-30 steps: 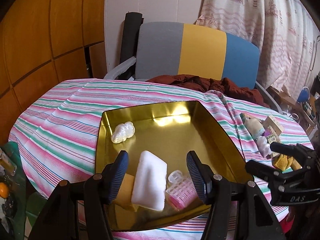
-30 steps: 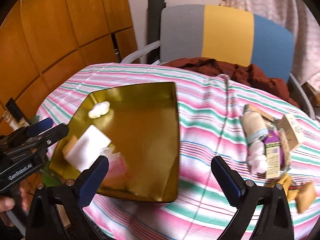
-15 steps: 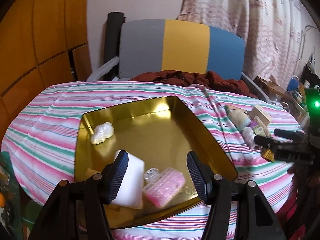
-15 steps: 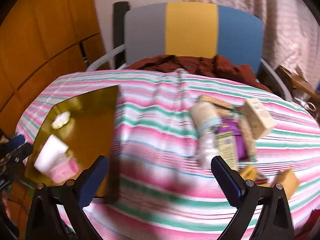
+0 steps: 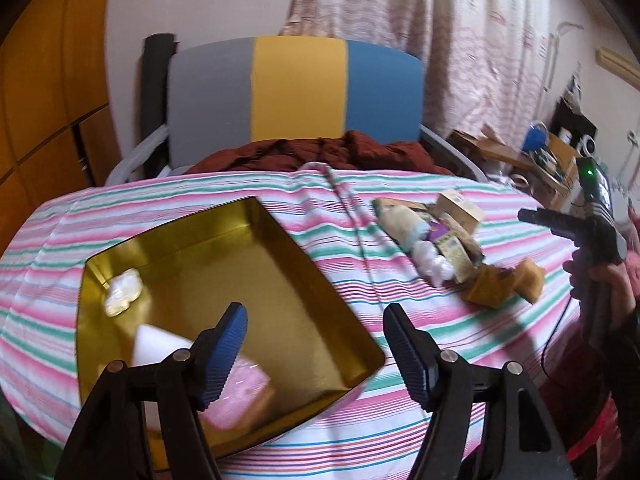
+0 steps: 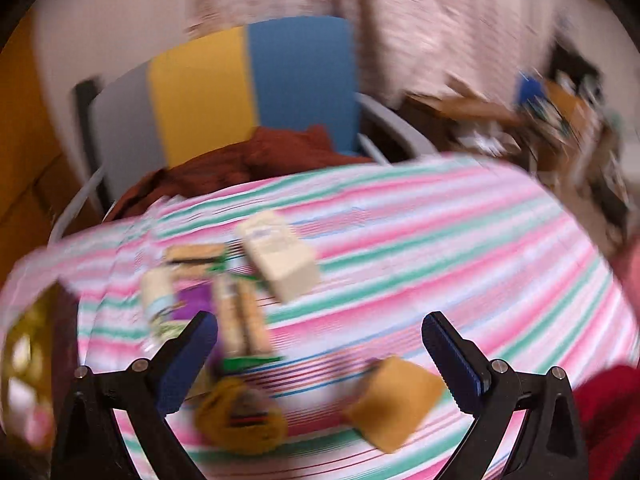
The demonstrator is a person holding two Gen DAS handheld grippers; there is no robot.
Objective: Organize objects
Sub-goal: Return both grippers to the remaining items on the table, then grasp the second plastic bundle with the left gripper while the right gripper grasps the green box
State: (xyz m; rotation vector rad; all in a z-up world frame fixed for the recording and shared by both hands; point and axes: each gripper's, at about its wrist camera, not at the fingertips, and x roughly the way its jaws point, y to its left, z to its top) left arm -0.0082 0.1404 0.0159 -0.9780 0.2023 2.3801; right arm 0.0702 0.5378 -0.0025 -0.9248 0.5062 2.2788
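A gold tray (image 5: 276,240) lies on the striped table and holds a white wrapped lump (image 5: 122,291), a white block (image 5: 154,346) and a pink case (image 5: 236,400). My left gripper (image 5: 316,340) hangs open over the tray's near right corner, empty. To the right lies a pile of small packages (image 5: 440,248). In the blurred right wrist view my right gripper (image 6: 320,344) is open above that pile: a cream box (image 6: 280,258), a tan pouch (image 6: 396,400) and a yellow-brown pouch (image 6: 240,420). The right gripper (image 5: 532,216) also shows at the left wrist view's right edge, held by a hand.
A grey, yellow and blue chair (image 5: 296,92) with a dark red cloth (image 5: 320,152) stands behind the table. Wooden panels (image 5: 40,100) are on the left, a curtain (image 5: 440,40) and cluttered shelves (image 5: 560,152) on the right. Bare striped cloth (image 6: 460,248) lies right of the pile.
Both grippers have swung to the right. The left one moved from over the tray's items toward its right corner; the right one left the tray and now hangs over the pile.
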